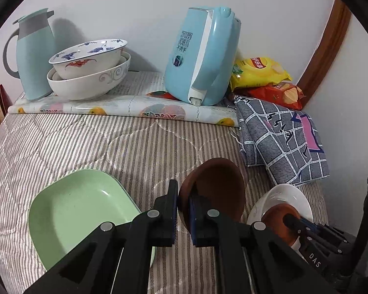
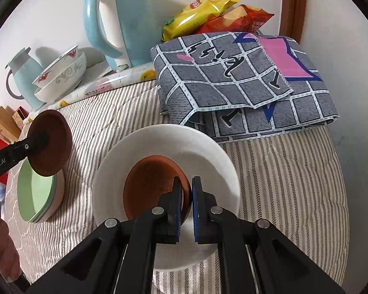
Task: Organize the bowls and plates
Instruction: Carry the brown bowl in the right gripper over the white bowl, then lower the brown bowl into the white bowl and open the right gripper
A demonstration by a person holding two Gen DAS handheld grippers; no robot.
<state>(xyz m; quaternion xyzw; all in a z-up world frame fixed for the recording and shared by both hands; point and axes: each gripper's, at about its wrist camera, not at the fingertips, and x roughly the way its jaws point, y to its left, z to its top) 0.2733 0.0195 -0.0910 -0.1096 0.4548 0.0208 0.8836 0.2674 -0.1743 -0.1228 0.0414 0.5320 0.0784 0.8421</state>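
My left gripper (image 1: 183,205) is shut on the rim of a dark brown saucer (image 1: 216,188) and holds it tilted above the striped cloth; the saucer also shows in the right wrist view (image 2: 50,142), over the green square plates (image 2: 34,196). My right gripper (image 2: 186,196) is shut on the rim of a terracotta saucer (image 2: 152,186) that lies in a white plate (image 2: 203,152). The green plate (image 1: 76,210) lies left of my left gripper. The white plate (image 1: 289,193) and terracotta saucer (image 1: 277,218) show at the lower right.
Two stacked bowls (image 1: 88,73), a pale thermos jug (image 1: 34,54) and a blue kettle (image 1: 203,56) stand on a raised mat at the back. Snack bags (image 1: 265,80) and a folded grey checked cloth (image 2: 245,83) lie to the right. Boxes (image 2: 9,122) are at the left edge.
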